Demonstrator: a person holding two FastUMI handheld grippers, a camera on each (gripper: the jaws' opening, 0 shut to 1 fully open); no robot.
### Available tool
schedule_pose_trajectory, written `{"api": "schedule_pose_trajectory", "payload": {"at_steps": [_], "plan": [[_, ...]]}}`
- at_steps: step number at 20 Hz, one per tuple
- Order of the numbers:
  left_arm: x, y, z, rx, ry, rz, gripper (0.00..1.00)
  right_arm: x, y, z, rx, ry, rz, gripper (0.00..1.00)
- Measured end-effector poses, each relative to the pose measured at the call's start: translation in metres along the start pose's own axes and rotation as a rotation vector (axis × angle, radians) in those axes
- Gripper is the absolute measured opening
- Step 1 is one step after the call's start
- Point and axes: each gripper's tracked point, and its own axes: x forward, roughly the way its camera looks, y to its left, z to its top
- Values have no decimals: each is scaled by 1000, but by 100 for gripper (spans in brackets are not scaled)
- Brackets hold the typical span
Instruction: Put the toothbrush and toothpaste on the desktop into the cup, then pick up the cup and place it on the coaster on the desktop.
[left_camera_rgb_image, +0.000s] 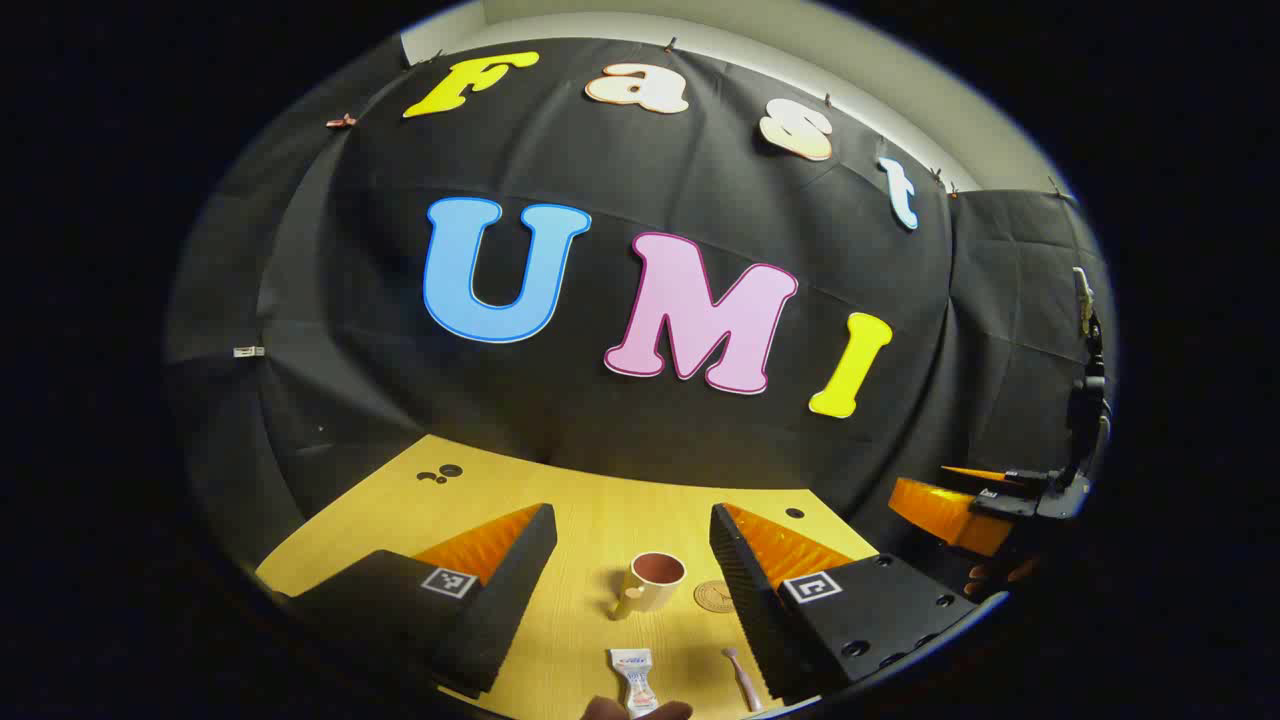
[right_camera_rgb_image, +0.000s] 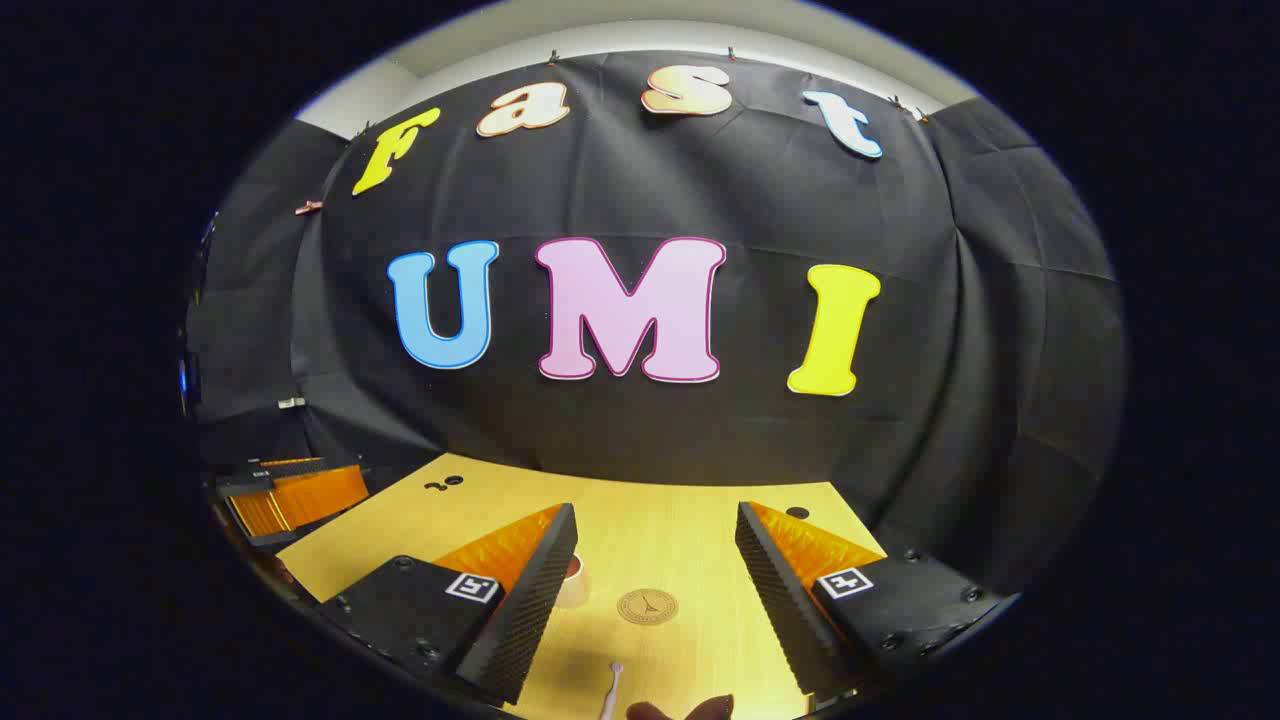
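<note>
In the left gripper view a cream cup with a brown inside stands upright on the wooden desktop. A round cork coaster lies just right of it. Nearer the camera lie a small white toothpaste tube and a pink toothbrush. My left gripper hangs open above them, holding nothing. In the right gripper view my right gripper is open and empty. The coaster lies between its fingers, the cup peeks out behind the left finger, and the toothbrush lies at the bottom edge.
The other gripper and a hand show at the far right of the left gripper view. In the right gripper view the other gripper shows at the far left. Small dark holes mark the desktop's back corners. Black cloth walls close the booth.
</note>
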Motion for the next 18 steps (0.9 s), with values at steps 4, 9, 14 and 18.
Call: {"api": "schedule_pose_trajectory", "payload": {"at_steps": [4, 9, 14, 18], "plan": [[0, -4, -7, 16, 9, -10, 95, -4, -2, -5, 4, -9, -1, 98], [-2, -14, -11, 38, 18, -25, 95, -6, -9, -11, 2, -5, -5, 97], [0, -23, -21, 53, 41, -41, 95, -7, -13, -17, 8, 7, 0, 97], [4, -29, -50, 60, 117, -57, 94, -7, -18, -26, 20, 35, -5, 97]]}}
